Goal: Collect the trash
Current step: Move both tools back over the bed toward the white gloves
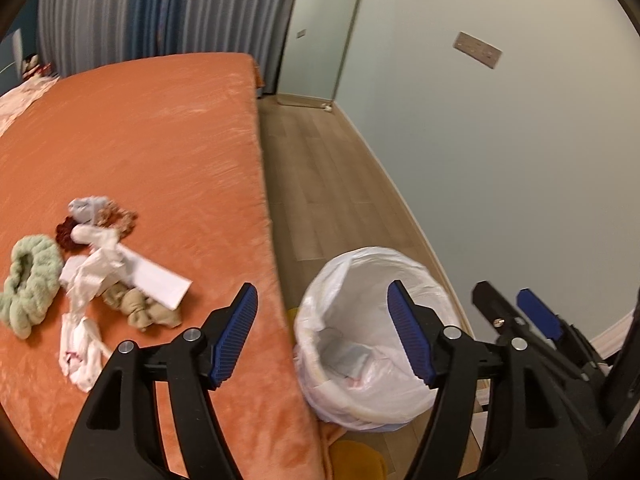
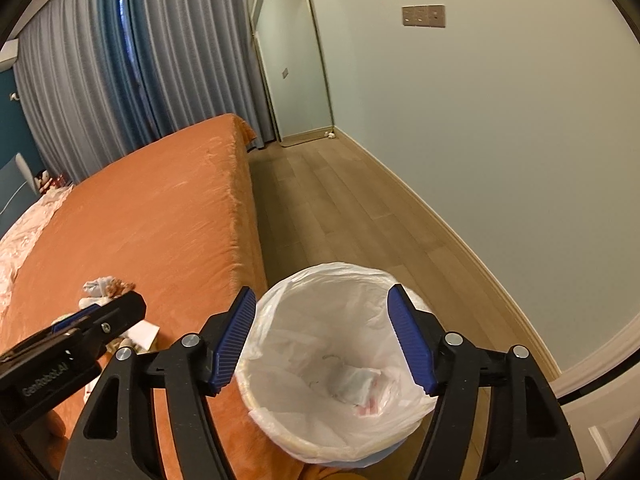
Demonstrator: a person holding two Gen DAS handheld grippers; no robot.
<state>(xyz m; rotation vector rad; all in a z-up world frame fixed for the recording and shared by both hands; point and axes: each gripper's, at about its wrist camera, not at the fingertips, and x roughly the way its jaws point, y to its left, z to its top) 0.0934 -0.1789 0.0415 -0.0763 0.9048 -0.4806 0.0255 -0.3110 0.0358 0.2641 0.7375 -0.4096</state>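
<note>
A trash bin lined with a white plastic bag [image 1: 372, 340] stands on the floor beside the orange bed [image 1: 152, 140]; crumpled wrappers lie at its bottom [image 2: 360, 390]. A pile of crumpled white paper and tissue [image 1: 100, 272] lies on the bed with a flat white card [image 1: 160, 280]. My left gripper [image 1: 322, 336] is open and empty above the bed edge, right of the pile. My right gripper [image 2: 322, 338] is open and empty directly above the bin [image 2: 336, 360]. It also shows at the right of the left wrist view [image 1: 508, 304].
A green scrunchie [image 1: 28, 284], brown and rust scrunchies [image 1: 116, 216] and a beige cloth [image 1: 140, 308] lie among the trash. A standing mirror [image 2: 292, 68] leans in the far corner by grey curtains. Wooden floor [image 2: 340, 208] runs between bed and wall.
</note>
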